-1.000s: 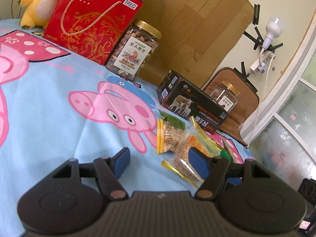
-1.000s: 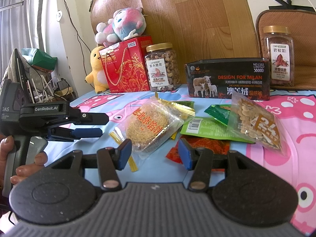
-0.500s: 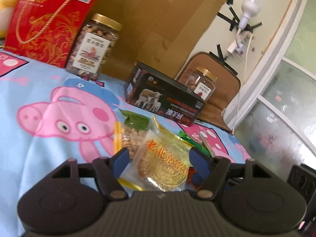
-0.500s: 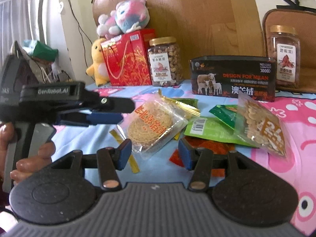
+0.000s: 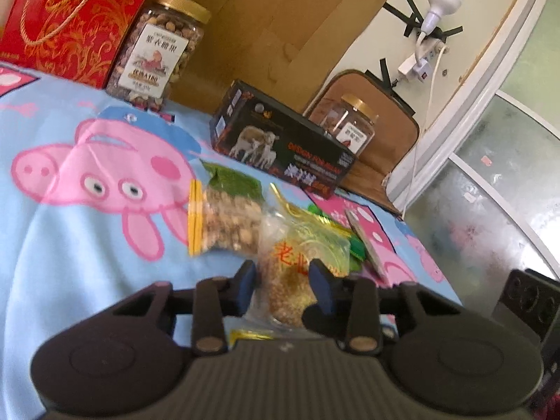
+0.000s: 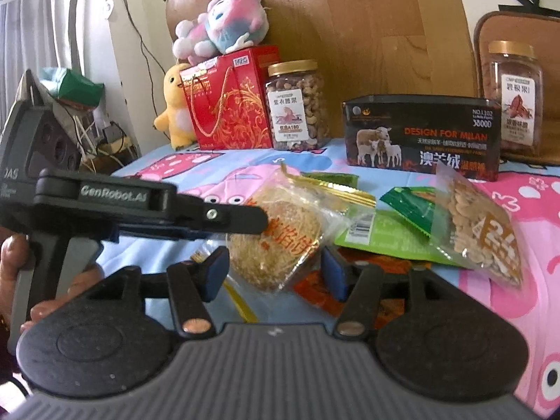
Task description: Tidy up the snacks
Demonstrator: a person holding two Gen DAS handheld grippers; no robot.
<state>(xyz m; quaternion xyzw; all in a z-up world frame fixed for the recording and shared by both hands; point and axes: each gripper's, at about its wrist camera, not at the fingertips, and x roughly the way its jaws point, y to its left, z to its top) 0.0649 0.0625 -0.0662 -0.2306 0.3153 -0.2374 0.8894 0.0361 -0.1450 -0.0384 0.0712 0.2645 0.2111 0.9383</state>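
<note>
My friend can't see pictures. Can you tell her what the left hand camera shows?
The left gripper has just closed on a clear packet of round golden cake lying on a cartoon pig bedsheet. Behind it stand a nut jar, a red gift box and a black box.

A clear packet holding a round golden noodle cake (image 5: 290,280) with orange lettering is seen at the near edge of the snack pile, tilted up off the cartoon-pig bedsheet (image 5: 70,245). Just behind it a clear bag of pale puffed pieces (image 5: 227,224) with a yellow strip is laid flat beside a green packet (image 5: 238,182). To the right, a clear bag of flat nuts (image 6: 479,231) is propped over a light-green packet (image 6: 381,234), with an orange-red packet (image 6: 315,290) underneath.
</note>
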